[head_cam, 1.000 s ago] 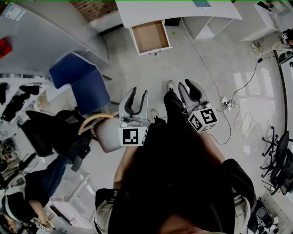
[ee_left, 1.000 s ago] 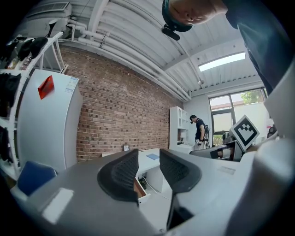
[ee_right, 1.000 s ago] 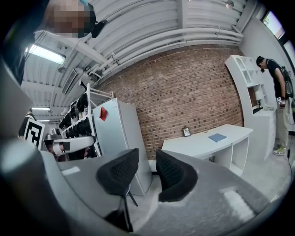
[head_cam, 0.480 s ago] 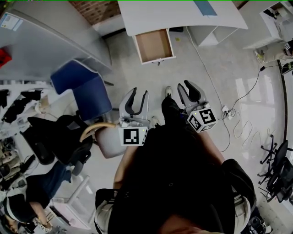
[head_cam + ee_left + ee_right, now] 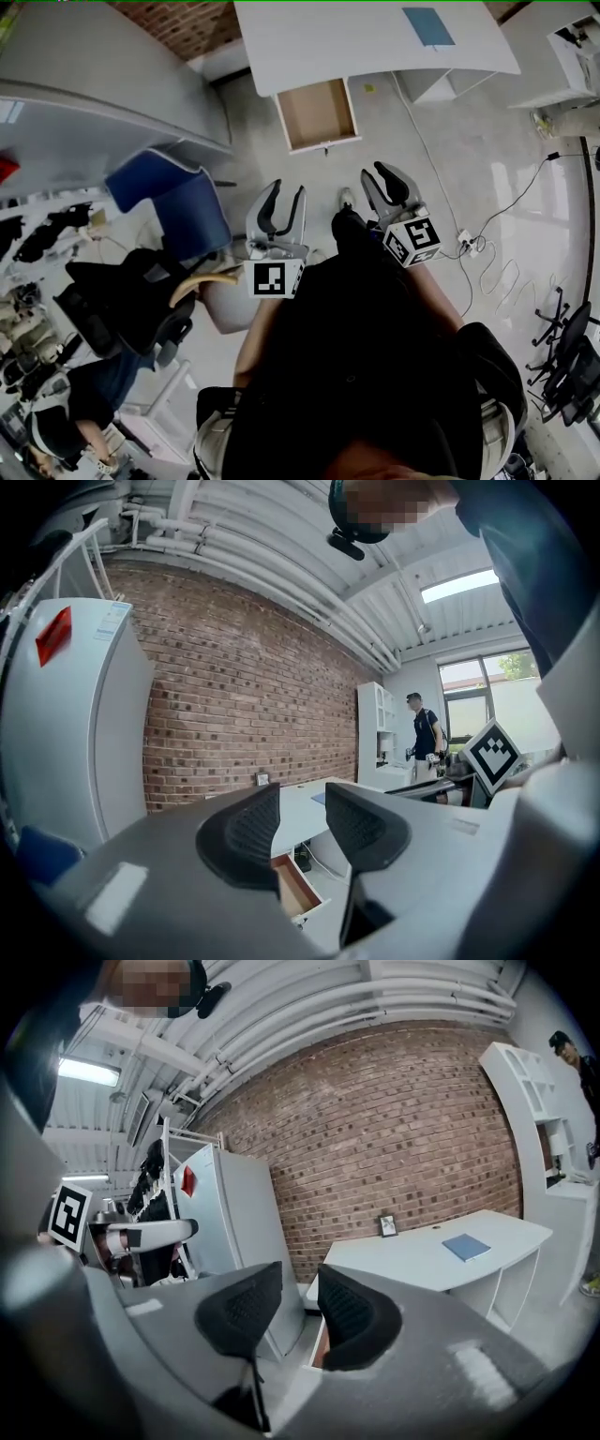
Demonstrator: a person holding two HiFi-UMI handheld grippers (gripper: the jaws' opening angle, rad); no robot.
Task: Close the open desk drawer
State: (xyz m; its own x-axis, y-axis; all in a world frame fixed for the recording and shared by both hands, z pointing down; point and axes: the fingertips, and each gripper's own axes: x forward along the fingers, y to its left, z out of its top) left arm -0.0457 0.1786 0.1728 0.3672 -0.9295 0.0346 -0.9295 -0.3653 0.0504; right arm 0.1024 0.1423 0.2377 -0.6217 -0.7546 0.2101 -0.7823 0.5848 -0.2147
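The open desk drawer [image 5: 319,114] sticks out of a white desk [image 5: 309,47], its brown bottom bare. Both grippers hang in the air over the floor, well short of it. My left gripper [image 5: 287,189] is open with nothing between its fingers, and its jaws have just been opening a little. My right gripper [image 5: 373,172] is open and holds nothing. In the left gripper view the drawer [image 5: 298,892] shows low between the left gripper's [image 5: 300,822] pads. In the right gripper view a sliver of the drawer [image 5: 317,1351] shows behind the right gripper [image 5: 300,1307].
A blue chair [image 5: 178,197] stands left of the path beside a grey partition [image 5: 112,84]. A blue book [image 5: 428,25] lies on the desk. Cables and a power strip [image 5: 466,242] trail on the floor at the right. Black office chairs [image 5: 122,291] and a seated person crowd the lower left.
The desk and drawer have drawn nearer in the head view as the person walks toward them. Both grippers are carried forward together.
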